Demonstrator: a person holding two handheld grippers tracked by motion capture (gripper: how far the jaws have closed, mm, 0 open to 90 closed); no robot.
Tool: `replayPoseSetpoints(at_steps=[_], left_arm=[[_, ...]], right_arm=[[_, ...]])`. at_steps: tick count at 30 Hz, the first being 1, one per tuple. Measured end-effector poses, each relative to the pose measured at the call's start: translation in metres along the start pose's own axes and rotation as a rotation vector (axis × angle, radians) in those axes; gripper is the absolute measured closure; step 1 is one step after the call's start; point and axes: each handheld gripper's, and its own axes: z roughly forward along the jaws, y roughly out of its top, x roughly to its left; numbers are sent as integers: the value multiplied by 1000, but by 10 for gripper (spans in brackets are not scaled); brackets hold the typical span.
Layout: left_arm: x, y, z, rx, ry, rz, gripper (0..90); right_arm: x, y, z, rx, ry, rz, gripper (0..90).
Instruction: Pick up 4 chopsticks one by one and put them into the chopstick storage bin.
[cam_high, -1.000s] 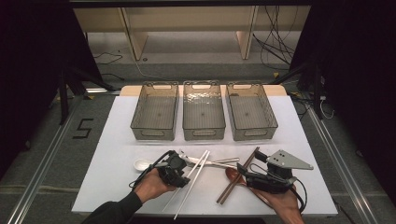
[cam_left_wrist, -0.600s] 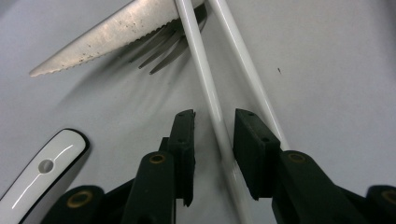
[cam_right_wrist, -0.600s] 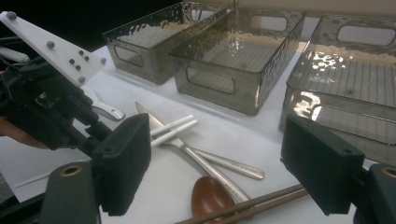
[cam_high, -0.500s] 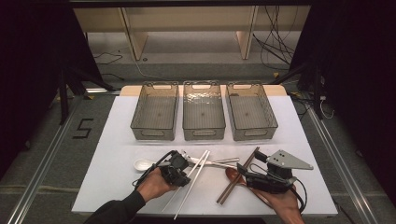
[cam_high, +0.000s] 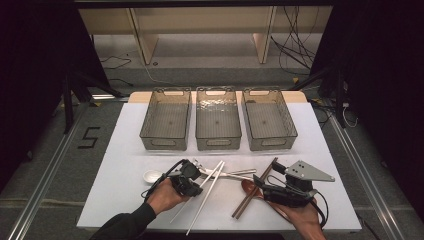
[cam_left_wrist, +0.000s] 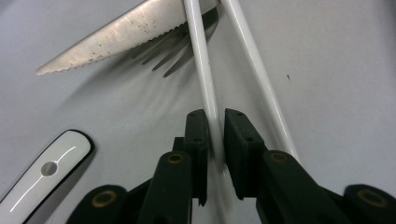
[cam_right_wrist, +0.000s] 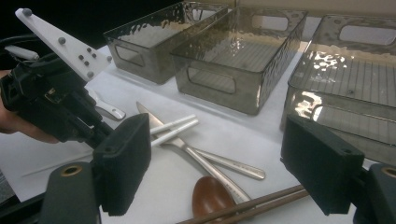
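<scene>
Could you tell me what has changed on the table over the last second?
Very little. The left gripper has edged slightly forward along the white chopsticks, and its jaws now close around one of them. The right gripper stays open over the brown chopsticks. The three bins, knife and spoons have not moved.

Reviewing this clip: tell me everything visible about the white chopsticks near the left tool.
The white chopsticks are two slender, glossy white rods, plastic by their look, lying on the white table at a diagonal, near each other but not parallel. Their far ends cross over a serrated knife and a fork. The left tool has its two black jaws on either side of one stick and close against it; the other stick lies free beside it.
</scene>
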Motion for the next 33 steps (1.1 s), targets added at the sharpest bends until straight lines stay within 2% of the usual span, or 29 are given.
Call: replayPoseSetpoints(at_steps=[12, 19, 25, 33], left_arm=[[3, -1, 0, -7, -7, -11, 836], [3, -1, -2, -10, -9, 11, 844], [1, 1, -12, -47, -2, 20, 846], [3, 5, -33, -106, -8, 27, 846]], right_arm=[[0, 0, 0, 2, 2, -1, 252], [0, 0, 0, 1, 4, -1, 252], [0, 0, 1, 2, 6, 0, 252], [1, 0, 1, 2, 7, 0, 252]])
